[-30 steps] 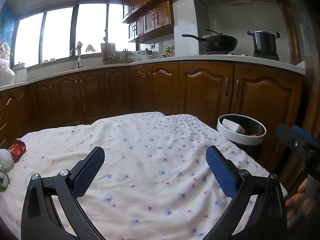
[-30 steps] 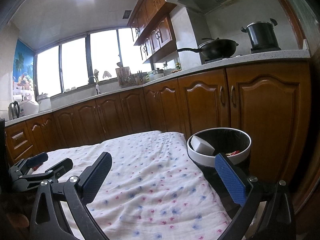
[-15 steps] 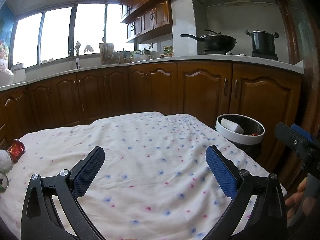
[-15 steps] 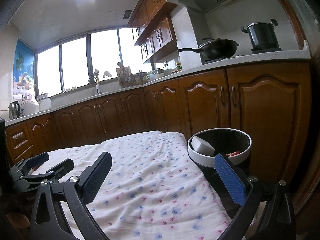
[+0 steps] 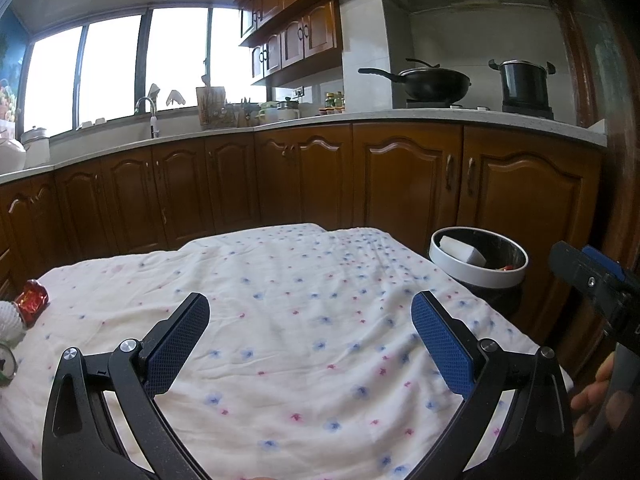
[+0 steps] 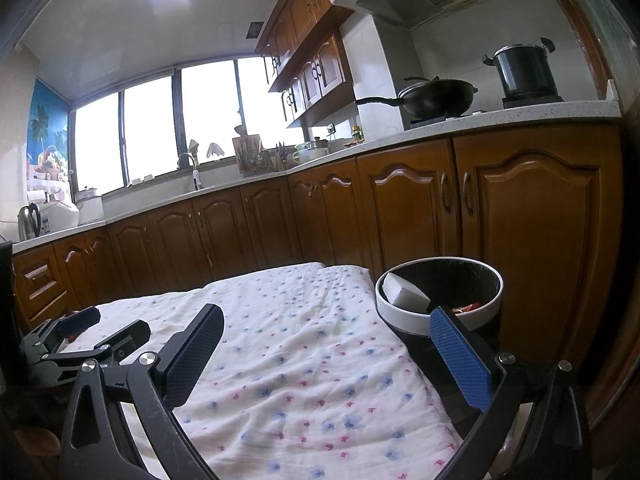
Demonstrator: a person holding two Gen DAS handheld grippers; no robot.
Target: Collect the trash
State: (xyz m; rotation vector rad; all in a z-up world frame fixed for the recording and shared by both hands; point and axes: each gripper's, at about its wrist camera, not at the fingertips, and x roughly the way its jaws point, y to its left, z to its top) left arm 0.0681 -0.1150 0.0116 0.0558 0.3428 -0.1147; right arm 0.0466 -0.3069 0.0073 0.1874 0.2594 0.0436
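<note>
Both grippers hover over the table with nothing between their blue pads: our left gripper [image 5: 310, 334] has its jaws spread wide, and our right gripper [image 6: 328, 340] is spread the same way. No brand, label or writing can be read in either view.

The table carries a white cloth [image 5: 288, 320] printed with small blue and pink flowers. At its left edge lie a crumpled red wrapper [image 5: 32, 302] and, touching it, a white ridged ball [image 5: 9, 322]. Just beyond the right edge stands a black bin with a white rim [image 6: 440, 294], holding a white block [image 6: 404, 292] and a red scrap [image 6: 468, 307].

Behind, brown wooden cabinets [image 6: 400, 208] run under a pale counter [image 5: 440, 116] bearing a black wok [image 5: 430, 80] and a stockpot [image 5: 522, 82]; windows [image 6: 160, 128] light the sink corner.
</note>
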